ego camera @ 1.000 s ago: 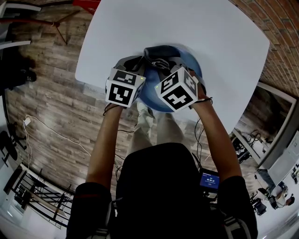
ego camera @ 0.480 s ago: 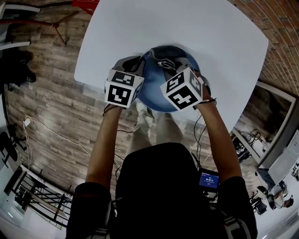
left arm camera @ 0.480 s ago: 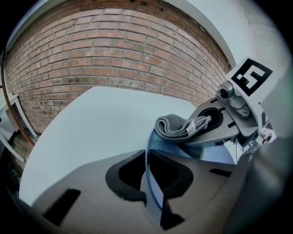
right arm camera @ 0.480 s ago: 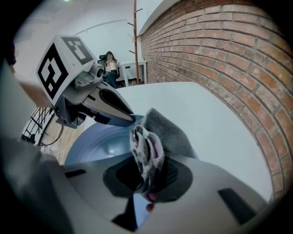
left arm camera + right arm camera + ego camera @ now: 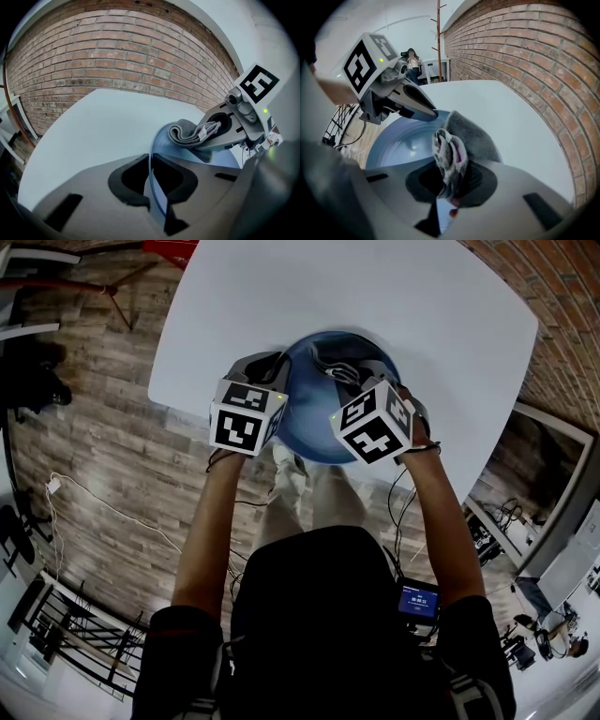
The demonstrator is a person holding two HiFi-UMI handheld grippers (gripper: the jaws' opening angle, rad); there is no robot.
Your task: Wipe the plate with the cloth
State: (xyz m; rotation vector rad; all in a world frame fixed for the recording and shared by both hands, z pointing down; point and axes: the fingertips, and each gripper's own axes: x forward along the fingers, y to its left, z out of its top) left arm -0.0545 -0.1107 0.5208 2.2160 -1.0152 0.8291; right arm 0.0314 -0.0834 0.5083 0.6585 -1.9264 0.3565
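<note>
Grip check, left first: left gripper point(image 5: 152, 180) shut narrow on plate point(image 5: 163, 140), thin blue rim wedged edge-on between the jaws. Plate at near edge of white table point(image 5: 375, 287), part of it out past that edge. Resting or lifted, cannot tell. Further right, right gripper point(image 5: 447, 187) clamped on folded grey cloth point(image 5: 471, 133), wad sticking out past the jaws and lying on the plate's right side by the rim.

Step in hand, as a guess: wiping under way, cloth down on the blue face. To do it well:
- Hold the left pinch firm against swivel or slip.
- Press the cloth flat, not just on its folded edge.
- Sweep round the rim, then across the middle, in overlapping passes.
- Mind the two grippers, close together over the plate, and avoid a knock.

Too hard a push on the unheld side likely to lever the plate out of the pinch.

Views:
- From head view: layout only, both marker cubes over the plate, jaws mostly covered, wood floor point(image 5: 94, 381) below.
- Only in left gripper view: rim inside the pinch, plus the cloth side-on with a small pale tag.
- Only in right gripper view: open blue face of the plate, the bite on the cloth, and a person point(image 5: 412, 58) far off.
</note>
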